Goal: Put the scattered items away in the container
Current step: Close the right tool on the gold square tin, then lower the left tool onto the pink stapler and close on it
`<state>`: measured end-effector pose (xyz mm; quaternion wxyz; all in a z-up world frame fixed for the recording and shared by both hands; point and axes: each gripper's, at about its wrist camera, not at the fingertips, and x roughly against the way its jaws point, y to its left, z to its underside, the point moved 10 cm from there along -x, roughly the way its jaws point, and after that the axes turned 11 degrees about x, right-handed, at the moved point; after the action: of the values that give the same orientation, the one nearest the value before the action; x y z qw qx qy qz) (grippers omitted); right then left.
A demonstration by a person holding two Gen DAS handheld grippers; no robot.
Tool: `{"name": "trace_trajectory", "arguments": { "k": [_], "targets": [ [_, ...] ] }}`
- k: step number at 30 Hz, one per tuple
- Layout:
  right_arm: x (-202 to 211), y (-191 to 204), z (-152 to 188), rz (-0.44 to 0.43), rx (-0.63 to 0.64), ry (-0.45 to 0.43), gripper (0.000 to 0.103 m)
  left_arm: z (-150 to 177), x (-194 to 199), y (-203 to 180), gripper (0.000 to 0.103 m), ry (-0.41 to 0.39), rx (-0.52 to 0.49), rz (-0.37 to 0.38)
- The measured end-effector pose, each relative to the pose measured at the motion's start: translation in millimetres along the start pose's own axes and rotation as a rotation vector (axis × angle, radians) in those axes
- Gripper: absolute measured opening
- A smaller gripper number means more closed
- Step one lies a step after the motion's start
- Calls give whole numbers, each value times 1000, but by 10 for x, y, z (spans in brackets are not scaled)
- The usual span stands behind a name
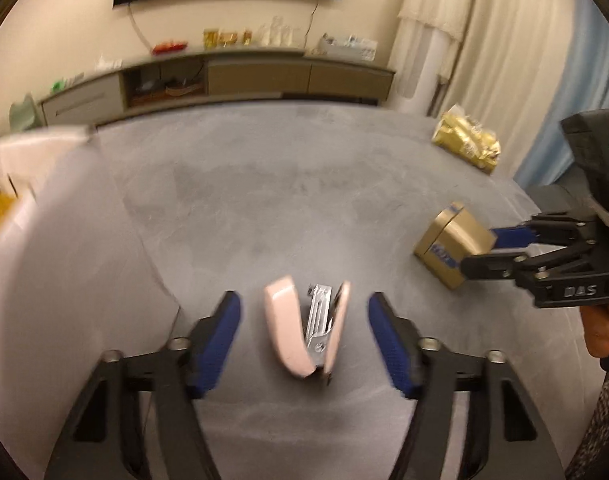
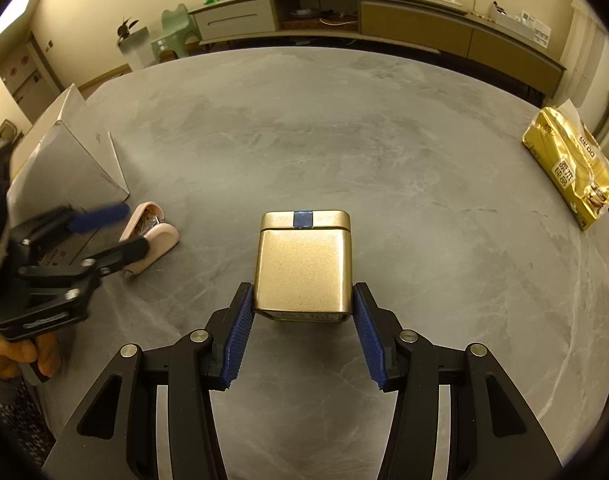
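on the big grey table [image 2: 344,128], the left gripper [image 1: 304,320] has its jaws open around the pink stapler [image 1: 304,336] and the right gripper [image 2: 302,312] has its jaws open beside the gold tin [image 2: 304,264], both ready to grab for the box [image 2: 64,160].

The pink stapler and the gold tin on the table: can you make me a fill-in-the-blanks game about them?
1. The stapler lying between the open fingers of the left hand-held gripper is ____ in colour.
2. The right hand-held gripper has its fingers on either side of the gold ____.
3. The strip of tape across the tin lid is ____.
4. The shiny packet near the edge of the table is ____ coloured.

Missing words: pink; tin; blue; gold
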<state>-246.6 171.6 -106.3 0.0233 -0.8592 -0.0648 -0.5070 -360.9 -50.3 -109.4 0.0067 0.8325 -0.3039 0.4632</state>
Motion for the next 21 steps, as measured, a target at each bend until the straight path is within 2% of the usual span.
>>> {"name": "trace_trajectory", "arguments": {
  "k": [2, 5, 8, 10, 11, 12, 13, 15, 16, 17, 20, 21],
  "targets": [
    [4, 2, -1, 0, 0, 0, 53, 70, -50, -47, 43, 5, -65, -56],
    [3, 3, -2, 0, 0, -1, 53, 124, -48, -209, 42, -29, -200, -133],
    [-2, 2, 3, 1, 1, 1, 52, 217, -21, -468, 42, -129, -490, -326],
    [-17, 0, 11, 0, 1, 6, 52, 348, -7, -675, 42, -222, -756, -504],
    [-27, -1, 16, -2, 0, 9, 52, 404, -1, -737, 45, -248, -836, -550],
    [-32, -4, 19, -3, -1, 9, 53, 500, 1, -817, 43, -273, -926, -580],
    [-32, -6, 18, -4, -1, 9, 53, 559, 25, -877, 44, -297, -969, -587],
    [-32, -8, 17, -5, -2, 10, 53, 628, 101, -933, 55, -287, -958, -537],
    [-34, -10, 16, -5, -3, 10, 53, 632, 137, -933, 72, -276, -931, -505],
    [-41, -12, 18, -5, -4, 12, 53, 616, 196, -931, 82, -263, -877, -443],
    [-60, -11, 25, -9, -9, 16, 54, 491, 294, -870, 82, -233, -729, -330],
    [-59, -11, 25, -9, -10, 15, 54, 412, 307, -815, 82, -218, -652, -288]
  ]
}}
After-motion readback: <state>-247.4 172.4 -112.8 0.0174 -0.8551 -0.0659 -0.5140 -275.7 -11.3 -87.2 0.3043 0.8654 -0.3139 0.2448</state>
